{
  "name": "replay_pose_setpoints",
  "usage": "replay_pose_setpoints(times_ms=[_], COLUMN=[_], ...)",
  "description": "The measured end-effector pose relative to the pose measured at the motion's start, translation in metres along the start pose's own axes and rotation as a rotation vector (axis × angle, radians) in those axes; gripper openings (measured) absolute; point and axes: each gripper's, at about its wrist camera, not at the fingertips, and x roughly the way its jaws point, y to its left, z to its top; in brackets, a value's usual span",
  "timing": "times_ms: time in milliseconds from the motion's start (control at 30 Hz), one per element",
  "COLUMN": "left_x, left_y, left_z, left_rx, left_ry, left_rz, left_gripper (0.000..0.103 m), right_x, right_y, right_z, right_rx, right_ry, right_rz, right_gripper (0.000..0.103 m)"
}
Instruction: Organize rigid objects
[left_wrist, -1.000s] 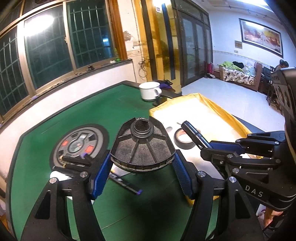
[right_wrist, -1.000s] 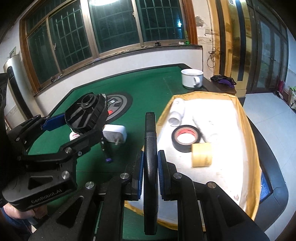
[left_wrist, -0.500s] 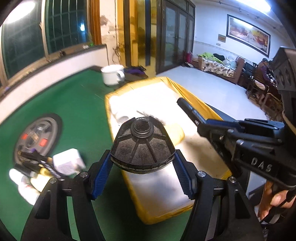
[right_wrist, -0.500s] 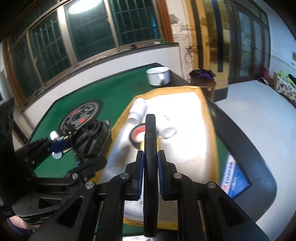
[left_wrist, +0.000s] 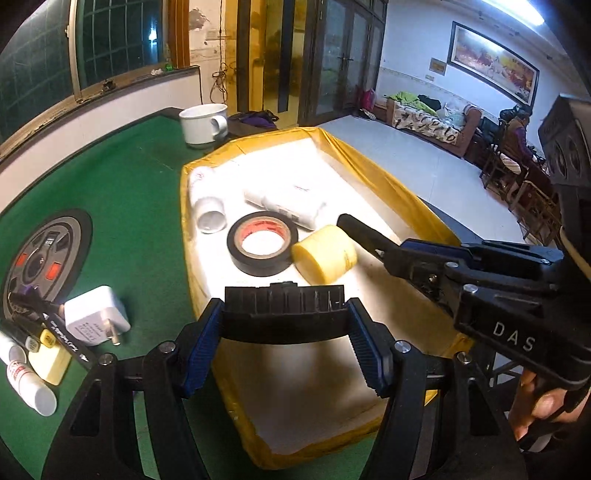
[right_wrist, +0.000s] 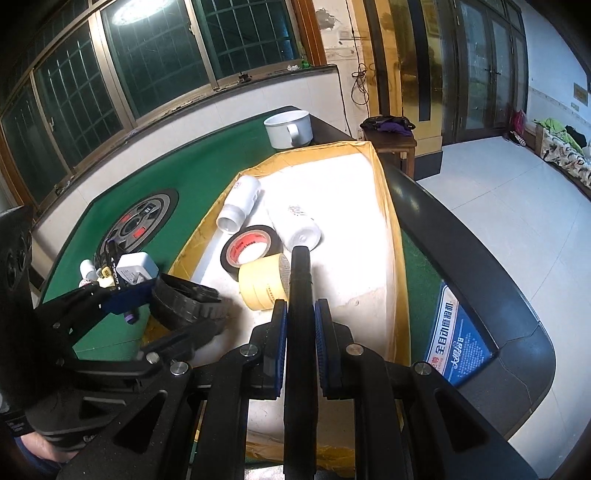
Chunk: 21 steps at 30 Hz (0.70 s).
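Note:
My left gripper (left_wrist: 284, 325) is shut on a black ribbed round part (left_wrist: 283, 306), held edge-on low over the near end of the yellow-rimmed white tray (left_wrist: 388, 184). It also shows in the right wrist view (right_wrist: 188, 304). My right gripper (right_wrist: 300, 325) is shut on a long black rod (right_wrist: 301, 295), whose tip hangs over the tray beside the yellow tape roll (right_wrist: 264, 282). The rod also shows in the left wrist view (left_wrist: 365, 232). In the tray lie a black tape roll (left_wrist: 262, 243), the yellow tape roll (left_wrist: 325, 253) and two white bottles (left_wrist: 205, 199) (left_wrist: 284, 205).
On the green table (left_wrist: 122, 184) left of the tray lie a white charger (left_wrist: 94, 315), markers (left_wrist: 48, 321), a yellow eraser and a white tube (left_wrist: 26, 384). A round control panel (left_wrist: 40, 254) is set in the felt. A white mug (left_wrist: 203, 123) stands behind the tray.
Both grippers have moved right from above the table to above the tray. The left gripper has tilted down, so the round part now shows edge-on. The rod tip has come down near the yellow tape.

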Motion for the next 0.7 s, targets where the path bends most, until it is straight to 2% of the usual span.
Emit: replay_pose_setpoints(times_ms=[233,267,300,367,467,700], left_x=[0.003,0.001,0.0,-0.005,-0.014,-0.024], left_y=[0.001,0.001,0.002,0.006,0.013,0.022], left_z=[-0.005,-0.005,-0.006,-0.007,-0.006,-0.009], left_rx=[-0.03,-0.032,-0.041,-0.071,-0.119,-0.161], left_ry=[0.06,0.058,0.056,0.049,0.031,0.039], left_rz=[-0.05,-0.055,-0.064,-0.102,-0.17,-0.26], left_gripper=[0.065,0.065,0.065,0.065,0.066,0.066], right_x=[0.0,0.0,0.0,-0.002,-0.01,-0.018], right_y=[-0.002,-0.002,-0.002,-0.001,-0.001,0.005], right_z=[0.0,0.0,0.0,0.0,0.0,0.004], right_rx=[0.002,0.005,0.007,0.007,0.013,0.019], right_ry=[0.01,0.013,0.014,0.004,-0.018,-0.043], right_rz=[-0.011,-0.012,-0.016,-0.023,-0.017,-0.024], right_gripper=[0.016,0.022,0.034,0.045,0.045,0.051])
